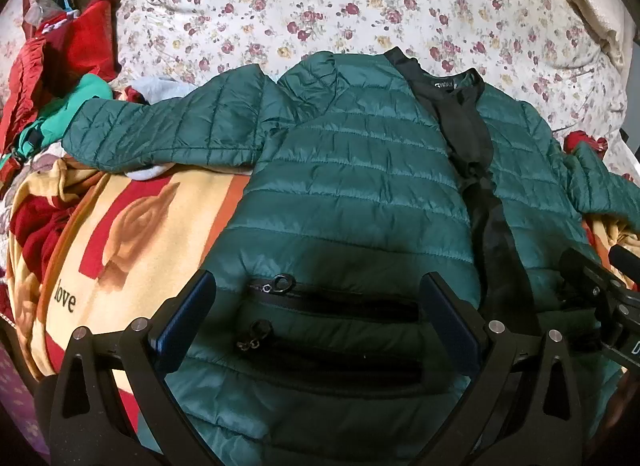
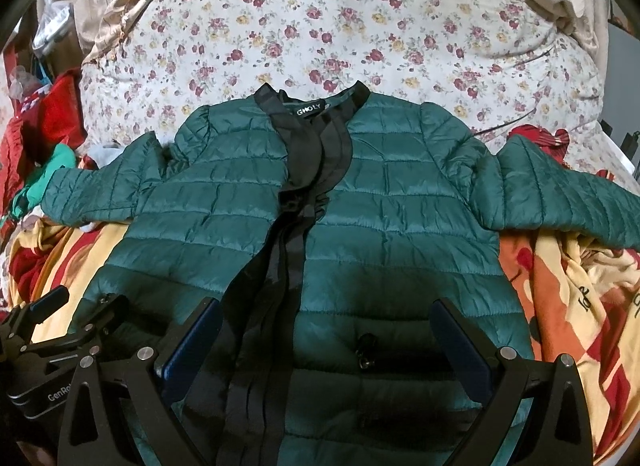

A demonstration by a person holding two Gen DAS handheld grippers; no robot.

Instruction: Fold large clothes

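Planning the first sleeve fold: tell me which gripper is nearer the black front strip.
Right. The right gripper straddles the black strip, near its left finger; the left gripper sits over the pocket zip, left of the strip.

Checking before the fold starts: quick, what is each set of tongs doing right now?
Left tongs: open, holding nothing, over the green jacket.
Right tongs: open, holding nothing, over the same jacket.

1. Black neck label (image 2: pixel 309 111) on the green jacket (image 2: pixel 400 201), far ahead of the right tongs (image 2: pixel 324 330): "GHOLY", white letters.
2. Blanket (image 1: pixel 132 266), left of the left tongs (image 1: pixel 316 306): "love".
3. Left tongs' body (image 2: pixel 52 382), beside the right tongs: "GenRo", cut off.
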